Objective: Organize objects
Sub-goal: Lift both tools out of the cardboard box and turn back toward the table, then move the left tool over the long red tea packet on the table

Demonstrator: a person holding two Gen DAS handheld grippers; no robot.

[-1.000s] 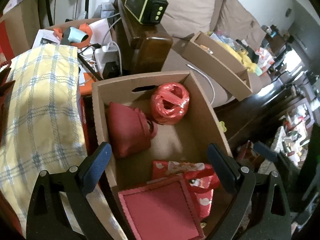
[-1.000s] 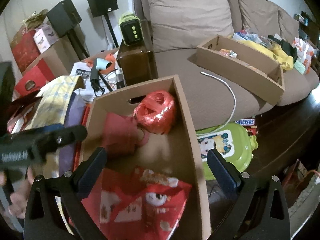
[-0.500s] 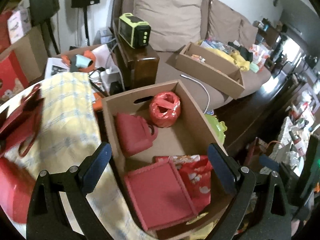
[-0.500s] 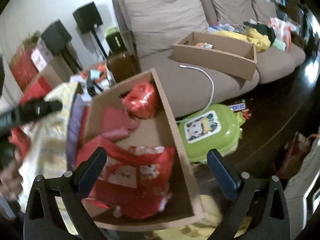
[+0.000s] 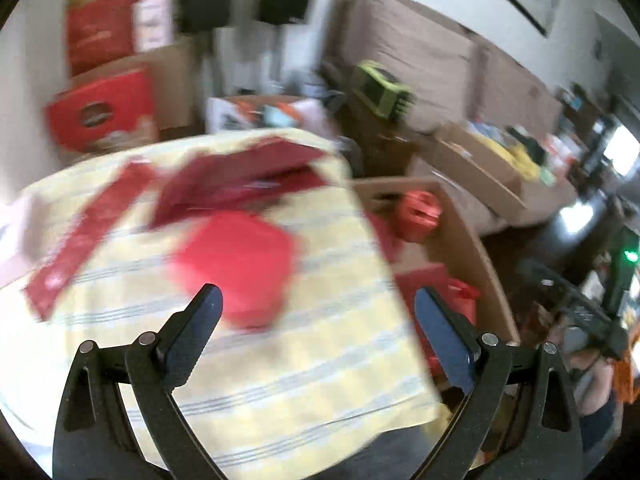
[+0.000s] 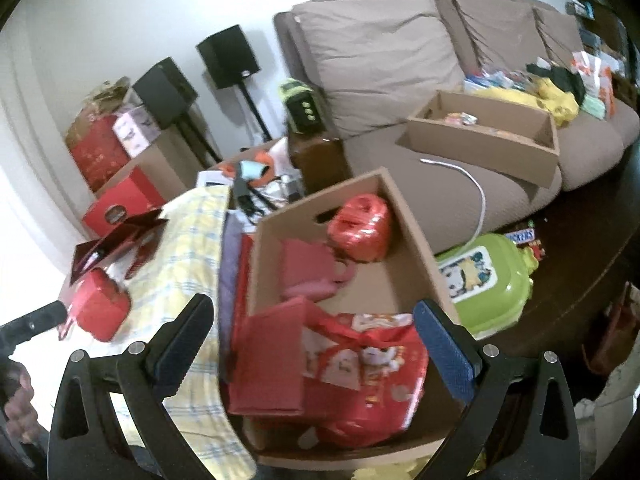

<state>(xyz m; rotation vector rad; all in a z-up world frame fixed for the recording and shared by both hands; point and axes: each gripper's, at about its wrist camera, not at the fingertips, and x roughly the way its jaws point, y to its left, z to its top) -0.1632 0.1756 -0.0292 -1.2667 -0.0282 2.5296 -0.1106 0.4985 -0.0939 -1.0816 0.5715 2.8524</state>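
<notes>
Left tongs (image 5: 316, 320): being held spread and empty over the yellow checked cloth (image 5: 280, 380), aimed at the red pouch (image 5: 236, 268), apparently for the next pick.
Right tongs (image 6: 312, 332): being held spread wide, empty, above the cardboard box (image 6: 404, 216).
Red pouch: lying on the cloth beside the box, not yet packed.
Box: being filled with red items, the red roll (image 6: 360, 228) at its far end, so like things are being gathered together.

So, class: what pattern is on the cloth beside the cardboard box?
Pale yellow with blue check lines, the cloth shows best in the right wrist view.
</notes>
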